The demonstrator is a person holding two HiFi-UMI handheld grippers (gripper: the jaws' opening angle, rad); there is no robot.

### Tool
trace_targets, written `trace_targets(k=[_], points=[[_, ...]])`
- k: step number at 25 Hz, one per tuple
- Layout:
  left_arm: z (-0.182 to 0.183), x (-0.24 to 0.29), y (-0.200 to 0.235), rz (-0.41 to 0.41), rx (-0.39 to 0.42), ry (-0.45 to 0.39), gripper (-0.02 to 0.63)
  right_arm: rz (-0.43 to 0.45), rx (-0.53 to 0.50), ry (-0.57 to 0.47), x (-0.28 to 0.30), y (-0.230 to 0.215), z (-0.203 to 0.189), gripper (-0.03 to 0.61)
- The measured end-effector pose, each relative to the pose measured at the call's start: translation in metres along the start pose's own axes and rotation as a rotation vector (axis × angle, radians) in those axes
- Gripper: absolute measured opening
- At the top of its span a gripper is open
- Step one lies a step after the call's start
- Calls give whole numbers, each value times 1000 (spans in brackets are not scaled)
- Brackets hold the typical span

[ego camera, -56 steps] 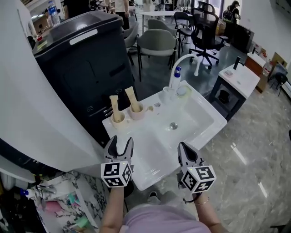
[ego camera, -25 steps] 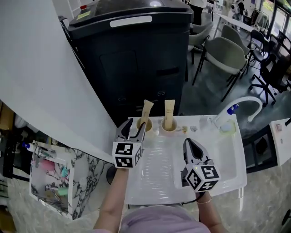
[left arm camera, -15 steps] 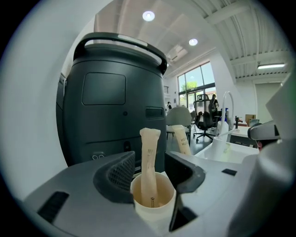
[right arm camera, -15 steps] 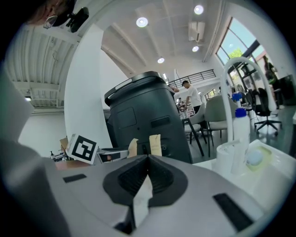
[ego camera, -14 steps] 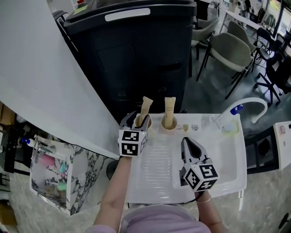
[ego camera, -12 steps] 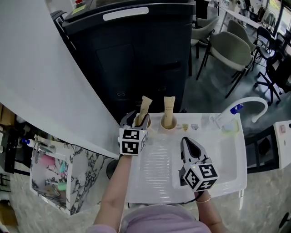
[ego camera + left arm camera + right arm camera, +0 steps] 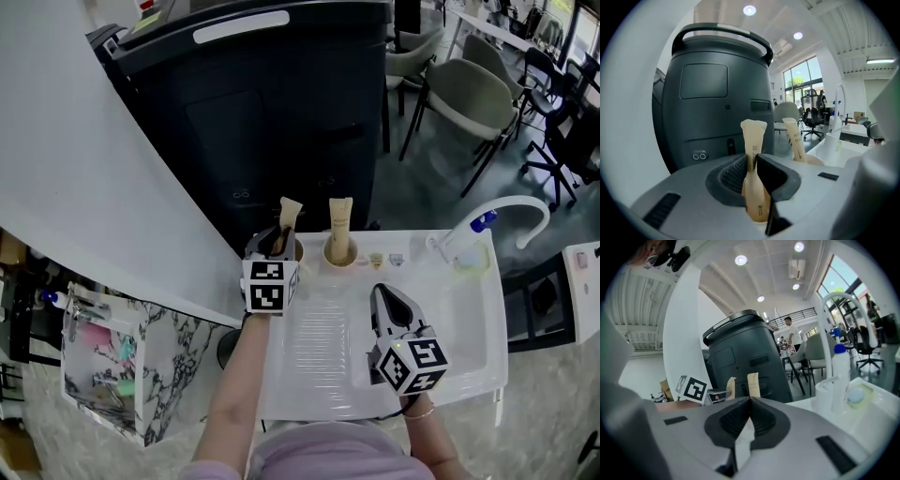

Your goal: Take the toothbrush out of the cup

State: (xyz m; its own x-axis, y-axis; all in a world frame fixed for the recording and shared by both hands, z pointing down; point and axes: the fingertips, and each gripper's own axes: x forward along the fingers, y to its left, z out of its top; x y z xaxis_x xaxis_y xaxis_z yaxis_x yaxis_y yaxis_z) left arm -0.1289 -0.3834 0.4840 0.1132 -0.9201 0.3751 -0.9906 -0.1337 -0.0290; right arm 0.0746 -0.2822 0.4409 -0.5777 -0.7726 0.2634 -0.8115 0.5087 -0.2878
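toothbrush (image 7: pixel 753 136): long axis near-vertical, top up | left gripper (image 7: pixel 753 158): closing on it

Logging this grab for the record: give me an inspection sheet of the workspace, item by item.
Surface: white sink counter, its middle bare.
Job's things: toothbrush upright in the left cup; a second toothbrush stands in the right cup.
Clutter: blue-capped bottle by the faucet; small items at the back edge, too small to tell.
Grippers: left gripper has its jaws closing, pads against the toothbrush; right gripper has its jaws together and empty, above the counter.
Cables: nothing seen.
Surroundings: large dark bin behind the counter, chairs, cluttered rack at the lower left.
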Motion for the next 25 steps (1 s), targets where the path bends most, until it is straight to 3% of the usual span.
trace_targets(k=[6,11,19,25], points=[[10,-5,-2,1,1,-40,32,-6,1,-2,-3,-2,0,3],[42,-25,3,9,0,-149,23,2,-9,-9,-5,4,1,3],[95,-75,11,15,-21,-312,20,38,-33,-26,-9,25,7,3],[112,-128,19,29,-56,-376,20,37,-37,-49,-18,34,12,3]])
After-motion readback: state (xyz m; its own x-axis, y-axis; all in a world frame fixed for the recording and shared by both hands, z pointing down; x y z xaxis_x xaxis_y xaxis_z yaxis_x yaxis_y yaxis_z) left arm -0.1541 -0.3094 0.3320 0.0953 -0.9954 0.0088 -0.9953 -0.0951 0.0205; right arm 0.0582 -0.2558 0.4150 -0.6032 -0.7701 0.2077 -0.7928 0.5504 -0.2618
